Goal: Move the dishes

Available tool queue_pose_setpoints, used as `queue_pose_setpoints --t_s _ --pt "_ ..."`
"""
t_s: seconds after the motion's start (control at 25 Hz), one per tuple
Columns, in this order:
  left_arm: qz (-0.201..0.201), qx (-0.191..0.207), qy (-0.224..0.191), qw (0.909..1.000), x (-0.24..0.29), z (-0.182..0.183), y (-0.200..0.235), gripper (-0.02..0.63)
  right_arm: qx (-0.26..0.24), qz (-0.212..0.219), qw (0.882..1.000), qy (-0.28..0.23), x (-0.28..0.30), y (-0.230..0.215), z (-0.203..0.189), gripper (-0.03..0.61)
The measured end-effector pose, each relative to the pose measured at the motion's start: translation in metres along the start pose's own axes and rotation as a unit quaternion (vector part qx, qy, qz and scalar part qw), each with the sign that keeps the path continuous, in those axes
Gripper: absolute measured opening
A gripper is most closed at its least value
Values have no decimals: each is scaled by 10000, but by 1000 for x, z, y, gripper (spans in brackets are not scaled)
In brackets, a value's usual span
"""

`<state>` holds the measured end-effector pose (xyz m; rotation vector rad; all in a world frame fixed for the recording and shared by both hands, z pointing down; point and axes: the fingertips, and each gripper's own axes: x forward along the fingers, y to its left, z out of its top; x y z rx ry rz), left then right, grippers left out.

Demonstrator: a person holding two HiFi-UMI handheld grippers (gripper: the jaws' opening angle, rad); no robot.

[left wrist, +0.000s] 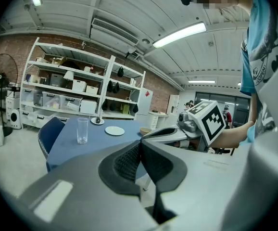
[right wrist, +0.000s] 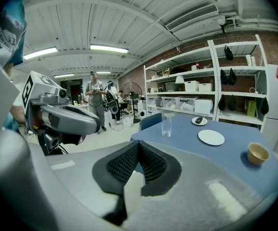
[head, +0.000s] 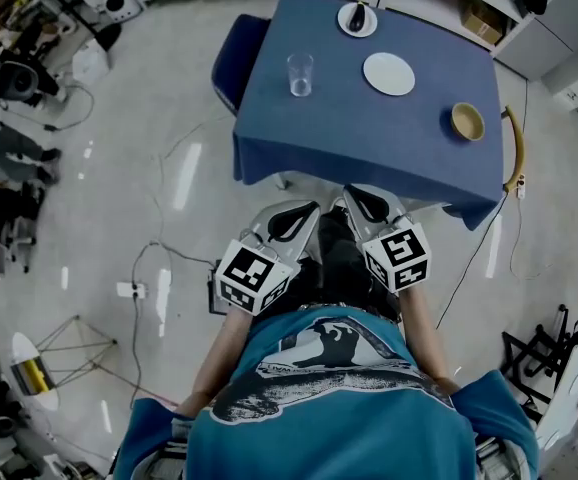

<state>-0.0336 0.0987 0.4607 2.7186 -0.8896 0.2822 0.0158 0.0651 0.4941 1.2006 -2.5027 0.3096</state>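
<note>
Up on the table [head: 369, 138] sit a plate [head: 388, 73], bowl [head: 467, 121] and glass [head: 300, 74], well ahead of the left gripper [head: 294, 220] and right gripper [head: 366, 204], both pressed together empty, and they all look light, stiff, slick and breakable, so I'd pinch the rims.

The left gripper [head: 304, 211] and right gripper [head: 359, 196] sit side by side, fingers [left wrist: 127, 162] closed.

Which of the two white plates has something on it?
The smaller plate at the table's far edge: a dark object lies on it. The larger plate, between glass and bowl, is bare.
</note>
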Motion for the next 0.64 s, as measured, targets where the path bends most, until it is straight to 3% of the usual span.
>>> queue_pose_setpoints --t_s 0.64 --pt "-59 91 -9 9999 1 -2 -18 14 -12 121 9999 48 -10 7 -9 2"
